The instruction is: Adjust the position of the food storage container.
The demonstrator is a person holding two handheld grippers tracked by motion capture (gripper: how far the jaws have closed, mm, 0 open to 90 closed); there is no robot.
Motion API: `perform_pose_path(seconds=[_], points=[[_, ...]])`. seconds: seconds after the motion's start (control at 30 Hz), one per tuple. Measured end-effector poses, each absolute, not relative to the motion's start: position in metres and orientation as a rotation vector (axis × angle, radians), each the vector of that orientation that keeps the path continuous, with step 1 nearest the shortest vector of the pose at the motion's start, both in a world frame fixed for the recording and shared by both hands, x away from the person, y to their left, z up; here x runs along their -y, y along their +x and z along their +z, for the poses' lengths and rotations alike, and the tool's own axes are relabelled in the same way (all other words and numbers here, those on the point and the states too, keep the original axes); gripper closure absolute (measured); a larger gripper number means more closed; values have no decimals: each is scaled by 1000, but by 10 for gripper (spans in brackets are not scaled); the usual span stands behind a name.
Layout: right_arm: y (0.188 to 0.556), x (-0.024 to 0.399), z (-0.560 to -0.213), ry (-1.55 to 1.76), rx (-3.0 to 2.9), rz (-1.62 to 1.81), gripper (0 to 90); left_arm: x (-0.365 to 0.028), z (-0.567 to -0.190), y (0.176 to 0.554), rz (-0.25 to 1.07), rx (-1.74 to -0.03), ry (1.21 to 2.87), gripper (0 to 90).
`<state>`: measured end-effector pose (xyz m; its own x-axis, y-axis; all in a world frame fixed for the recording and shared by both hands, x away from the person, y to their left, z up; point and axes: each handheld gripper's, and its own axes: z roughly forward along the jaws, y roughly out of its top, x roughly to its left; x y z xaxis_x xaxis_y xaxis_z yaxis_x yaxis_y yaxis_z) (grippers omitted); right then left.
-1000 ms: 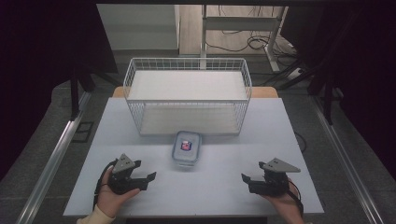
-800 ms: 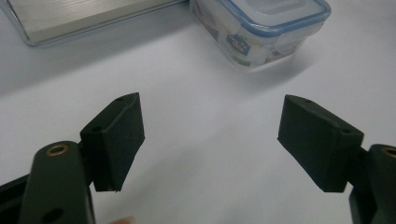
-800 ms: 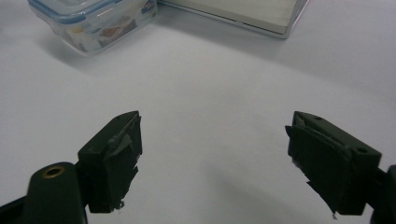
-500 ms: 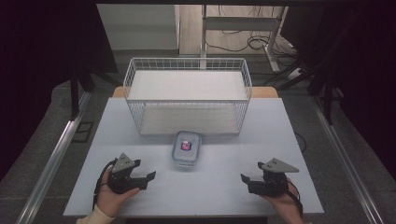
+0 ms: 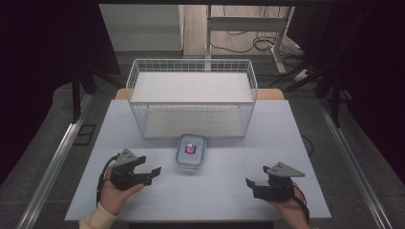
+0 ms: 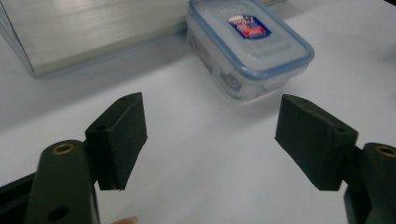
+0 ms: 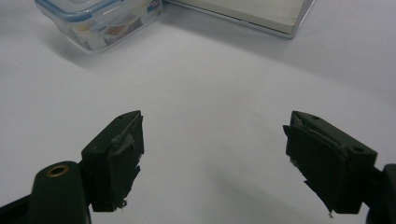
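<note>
A clear plastic container [image 5: 191, 151] with a blue-rimmed lid and a red-and-blue label lies on the white table, just in front of the wire basket. My left gripper [image 5: 152, 167] sits at the near left, held in a hand, pointing right toward the container. Its jaws are open and have just been closing a little, with nothing between them. In the left gripper view the container [image 6: 250, 42] lies beyond the gripper [image 6: 210, 135]. My right gripper [image 5: 249, 183] rests at the near right, open and empty. In the right gripper view the container [image 7: 100, 18] is far off at the upper left of the gripper [image 7: 212, 154].
A white wire basket [image 5: 191, 64] stands at the back middle of the table [image 5: 229, 152]; its base shows as the basket [image 6: 93, 28] and the basket [image 7: 252, 11] in the gripper views. Bare tabletop lies between the two grippers. Dark floor and cables surround the table.
My left gripper has edged slightly forward, toward the container. The right gripper and the container have stayed where they were.
</note>
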<state>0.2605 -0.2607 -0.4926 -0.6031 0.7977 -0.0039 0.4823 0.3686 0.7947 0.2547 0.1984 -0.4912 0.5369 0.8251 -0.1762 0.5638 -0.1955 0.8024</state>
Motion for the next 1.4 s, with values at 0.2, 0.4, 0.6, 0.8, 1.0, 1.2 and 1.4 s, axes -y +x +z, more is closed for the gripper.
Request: perform_pose_path(seconds=[0.2, 0.4, 0.6, 0.8, 1.0, 1.2, 1.4], points=[[260, 261, -493, 1114, -2248, 1106, 193, -199, -483, 268, 383, -1161, 1905, 297], [261, 262, -493, 1122, -2246, 1097, 194, -190, -484, 284, 377, -1154, 1951, 428], [262, 261, -495, 1125, -2249, 1084, 194, -182, -479, 306, 370, -1146, 1983, 484], [264, 263, -497, 1142, -2249, 1076, 195, -175, -479, 329, 342, -1153, 2040, 613], [263, 262, -497, 1142, -2252, 1069, 195, -166, -478, 358, 254, -1148, 2090, 849], [264, 263, -498, 1144, -2253, 1062, 195, -156, -485, 382, 244, -1192, 2137, 898], [265, 262, -499, 1144, -2258, 1054, 196, -144, -495, 402, 254, -1180, 2183, 898]])
